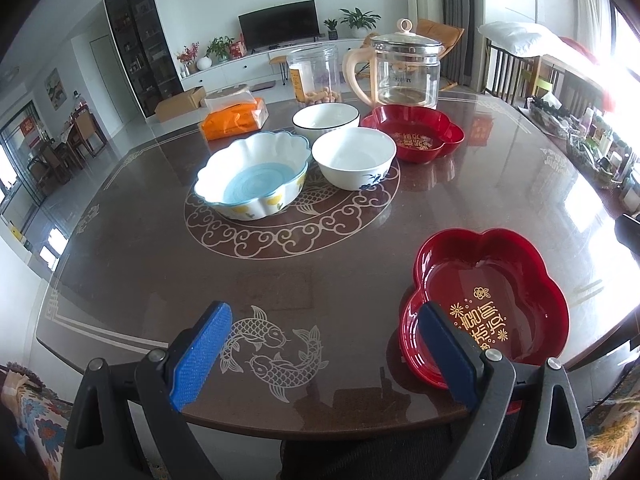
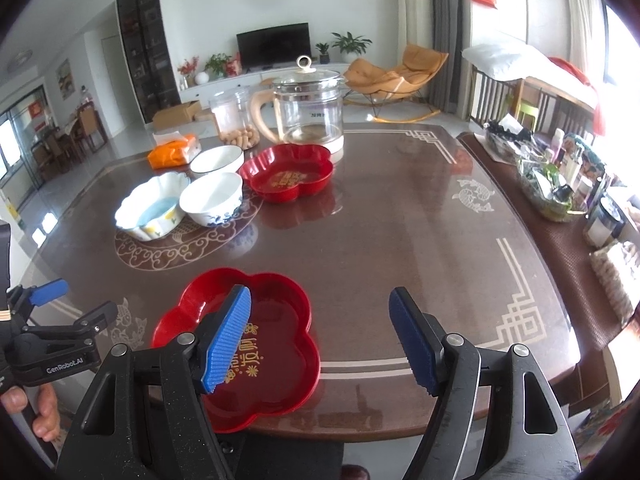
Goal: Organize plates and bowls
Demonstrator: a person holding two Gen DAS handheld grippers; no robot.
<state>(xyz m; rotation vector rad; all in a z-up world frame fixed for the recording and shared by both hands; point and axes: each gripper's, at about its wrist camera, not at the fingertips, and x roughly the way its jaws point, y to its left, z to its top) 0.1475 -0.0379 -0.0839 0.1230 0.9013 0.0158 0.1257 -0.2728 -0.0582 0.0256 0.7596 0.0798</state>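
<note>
A red flower-shaped plate (image 1: 488,300) (image 2: 256,344) lies near the table's front edge. A second red plate (image 1: 414,132) (image 2: 288,178) lies farther back. Beside it stand a scalloped bowl with a blue inside (image 1: 254,174) (image 2: 152,206), a white bowl with blue flowers (image 1: 354,158) (image 2: 212,198) and a white bowl with a dark rim (image 1: 326,118) (image 2: 217,160). My left gripper (image 1: 324,320) is open and empty above the front edge, left of the near plate. My right gripper (image 2: 320,300) is open and empty, its left finger over that plate.
A glass kettle (image 1: 402,70) (image 2: 306,112), a clear jar with snacks (image 1: 316,74) (image 2: 236,120) and an orange tissue pack (image 1: 236,114) (image 2: 174,150) stand at the back of the brown table (image 1: 320,256) (image 2: 400,240). A cluttered side shelf (image 2: 560,184) runs along the right.
</note>
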